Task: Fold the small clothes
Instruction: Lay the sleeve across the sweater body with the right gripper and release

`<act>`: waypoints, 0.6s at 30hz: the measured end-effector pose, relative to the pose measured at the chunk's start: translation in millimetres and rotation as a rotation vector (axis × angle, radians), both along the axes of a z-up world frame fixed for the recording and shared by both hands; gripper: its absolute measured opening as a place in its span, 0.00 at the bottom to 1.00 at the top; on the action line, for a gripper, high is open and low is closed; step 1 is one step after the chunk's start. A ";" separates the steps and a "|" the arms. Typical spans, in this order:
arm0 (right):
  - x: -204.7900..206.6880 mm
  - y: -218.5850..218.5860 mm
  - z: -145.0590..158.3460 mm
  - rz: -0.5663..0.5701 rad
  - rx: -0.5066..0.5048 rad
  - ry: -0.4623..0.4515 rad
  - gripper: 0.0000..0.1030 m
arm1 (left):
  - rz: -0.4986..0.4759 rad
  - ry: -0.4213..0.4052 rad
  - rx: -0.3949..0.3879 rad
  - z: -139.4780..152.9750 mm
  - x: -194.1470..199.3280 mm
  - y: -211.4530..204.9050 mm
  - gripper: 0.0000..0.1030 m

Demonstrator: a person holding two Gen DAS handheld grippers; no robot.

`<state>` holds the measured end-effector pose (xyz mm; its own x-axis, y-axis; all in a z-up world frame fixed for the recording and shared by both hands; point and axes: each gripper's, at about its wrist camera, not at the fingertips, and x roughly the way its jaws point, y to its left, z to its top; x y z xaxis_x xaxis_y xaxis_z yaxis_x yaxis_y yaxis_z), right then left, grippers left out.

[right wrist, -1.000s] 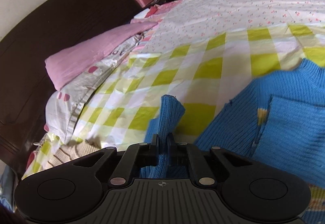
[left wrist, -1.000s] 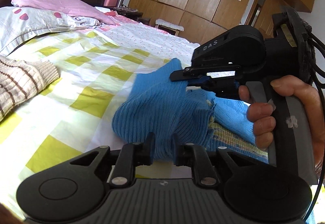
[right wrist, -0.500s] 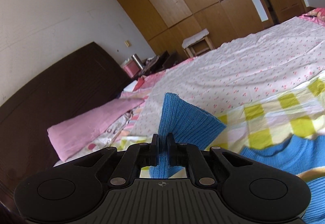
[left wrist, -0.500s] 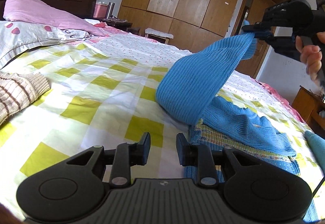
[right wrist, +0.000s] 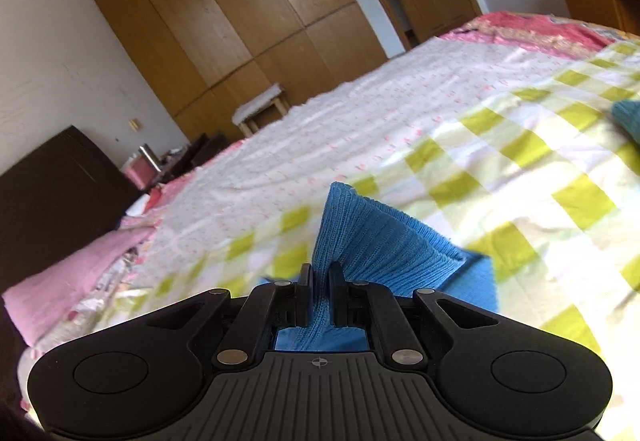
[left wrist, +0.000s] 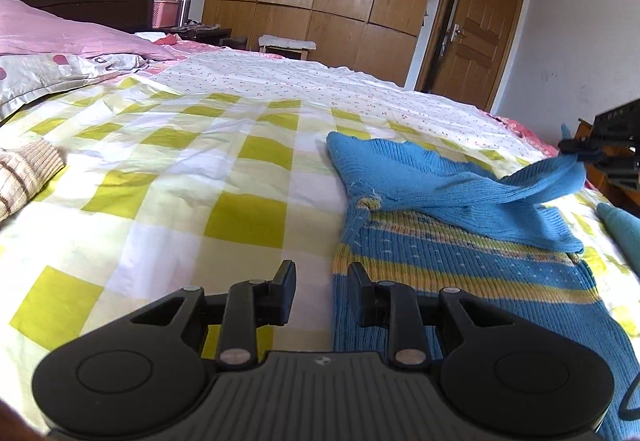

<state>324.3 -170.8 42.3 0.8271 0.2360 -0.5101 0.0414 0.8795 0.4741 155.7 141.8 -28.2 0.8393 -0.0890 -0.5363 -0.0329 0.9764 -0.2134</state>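
The blue sweater (left wrist: 452,241) lies flat on the checked bedspread (left wrist: 200,169), and everything here is placed against it: the right gripper (right wrist: 319,295) has its jaws nearly shut on one sleeve (right wrist: 376,241), pinching the ribbed knit between the pads and holding it stretched out over the sweater's chest, while the left gripper (left wrist: 322,295) hovers at the sweater's near edge with its jaws narrowly apart and nothing between them — the right-hand finger sits over the striped hem, the left one over bare bedspread. The step in hand looks like the sleeve fold: the sleeve is being drawn across the body (it is off the cloth, not yet laid down). The next move probably calls for lowering that sleeve flat across the chest without dragging the body out of square, and the left gripper seems well placed to pin the near edge as that happens. Much is uncertain — the sweater's far side and second sleeve run out of the left view, the right view is blurred, and a teal cloth (left wrist: 622,225) beyond the sweater is cut off. A striped brown garment (left wrist: 24,173) lies well apart from the sweater.
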 end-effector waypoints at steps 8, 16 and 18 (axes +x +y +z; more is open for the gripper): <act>-20.3 -27.0 -47.7 -0.027 0.060 0.096 0.11 | -0.032 0.028 0.026 -6.8 1.0 -12.4 0.32; -24.4 -44.3 -53.0 -0.061 0.137 0.120 0.18 | -0.032 0.028 0.026 -7.1 -0.2 -13.4 0.33; -22.3 -46.9 -56.8 -0.070 0.162 0.142 0.18 | -0.031 0.025 0.030 -6.0 -0.4 -13.6 0.33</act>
<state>302.0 -217.6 -14.5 0.7672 0.2688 -0.5824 0.1757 0.7852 0.5938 155.3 128.3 -34.2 0.8230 -0.0982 -0.5595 -0.0075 0.9830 -0.1836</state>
